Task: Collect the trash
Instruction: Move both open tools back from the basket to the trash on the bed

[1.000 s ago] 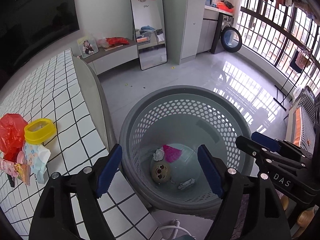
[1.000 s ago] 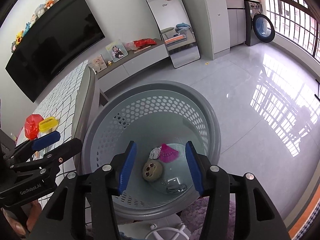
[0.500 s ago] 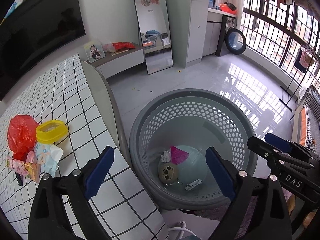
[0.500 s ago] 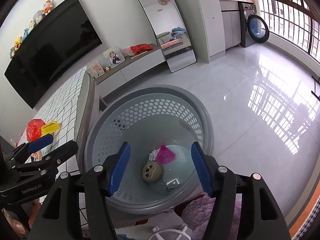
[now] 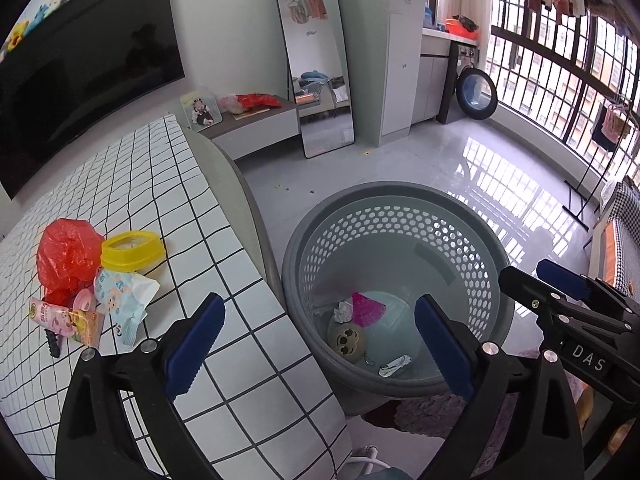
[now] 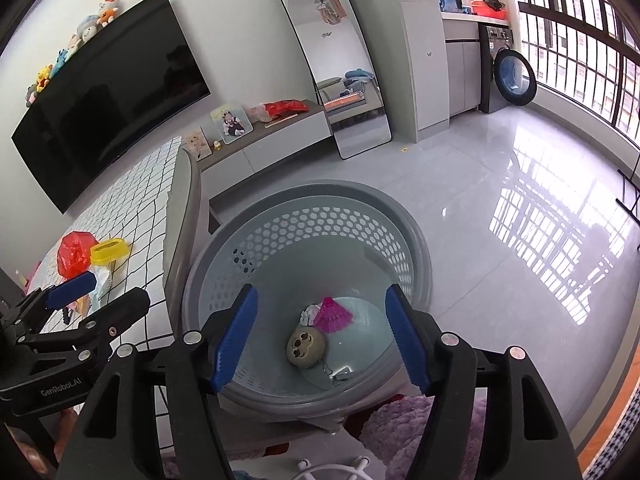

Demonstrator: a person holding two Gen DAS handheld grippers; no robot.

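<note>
Inside one grey basket [image 5: 400, 200], four scraps; above it, left tool [image 5: 320, 346] and right tool [image 6: 322, 340], both agape, empty.

1. Round grey plastic basket [image 5: 400, 216], hexagon-perforated wall, centre frame.
2. Inside it: pink pleated scrap [image 5: 367, 309], tan round face toy [image 5: 346, 340].
3. White tabletop with black grid lines [image 5: 132, 184], left.
4. On it: red plastic bag [image 5: 66, 256], yellow oval lid [image 5: 132, 250].
5. Blue finger pads [image 5: 195, 340] on black gripper frames.
</note>
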